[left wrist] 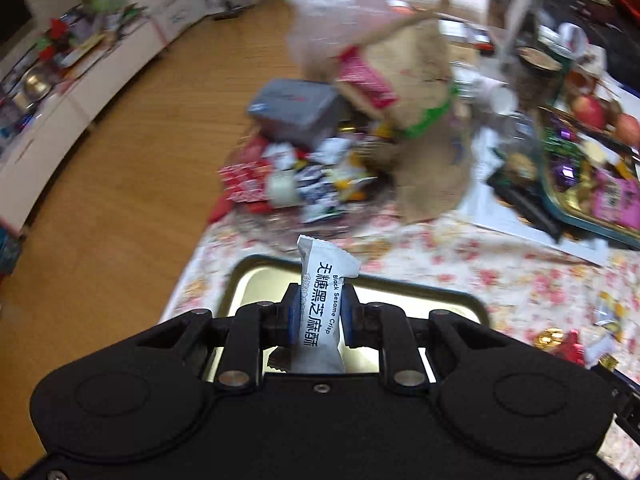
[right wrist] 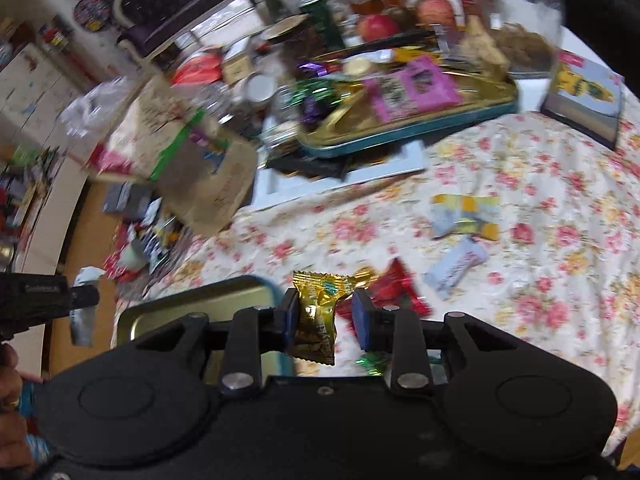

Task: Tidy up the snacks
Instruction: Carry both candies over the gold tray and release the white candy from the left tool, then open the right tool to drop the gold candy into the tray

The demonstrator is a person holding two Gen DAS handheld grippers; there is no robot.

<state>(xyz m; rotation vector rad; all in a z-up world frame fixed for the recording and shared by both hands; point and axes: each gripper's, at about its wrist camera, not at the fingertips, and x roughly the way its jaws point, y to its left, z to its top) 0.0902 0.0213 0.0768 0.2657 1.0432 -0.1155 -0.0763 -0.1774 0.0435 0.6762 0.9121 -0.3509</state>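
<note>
The left hand-held gripper (left wrist: 321,312) has its blue-padded fingers (left wrist: 294,314) pressed against both sides of a white wrapped snack (left wrist: 322,304), held upright. The right hand-held gripper (right wrist: 326,316) has a gold wrapped candy (right wrist: 318,316) against its left pad, the right pad standing slightly apart.

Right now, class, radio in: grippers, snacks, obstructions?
Left gripper shut on white sesame crisp packet, above gold tray. Right gripper: gold candy between fingers, grip unclear. Loose snacks on tablecloth.
</note>
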